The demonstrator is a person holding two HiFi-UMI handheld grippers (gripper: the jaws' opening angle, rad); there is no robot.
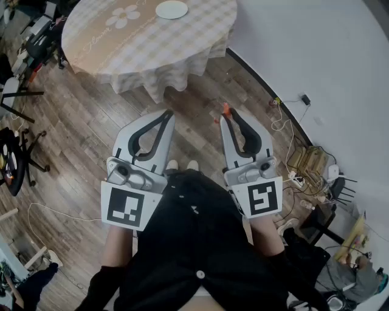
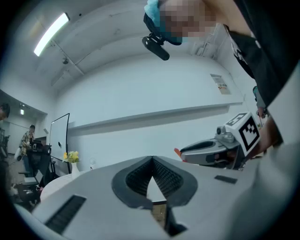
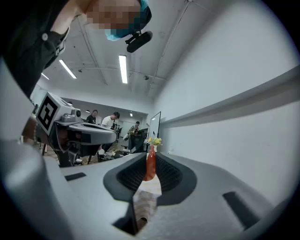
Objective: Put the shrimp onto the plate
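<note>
one shrimp (image 3: 150, 166) pinched in right tool (image 1: 224, 113) | left tool (image 1: 168, 113) closed, empty | plate (image 1: 171, 9) on table (image 1: 121, 45), well apart

The shrimp (image 3: 150, 168) is largely concealed between the closed jaws of the right claw (image 3: 151, 151). Ahead, the picture's edge cuts off the desk (image 1: 146, 51).

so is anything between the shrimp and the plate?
Nothing visible. The right gripper holds the shrimp over the wood floor. The white plate lies on the round table ahead, with no object between them.
</note>
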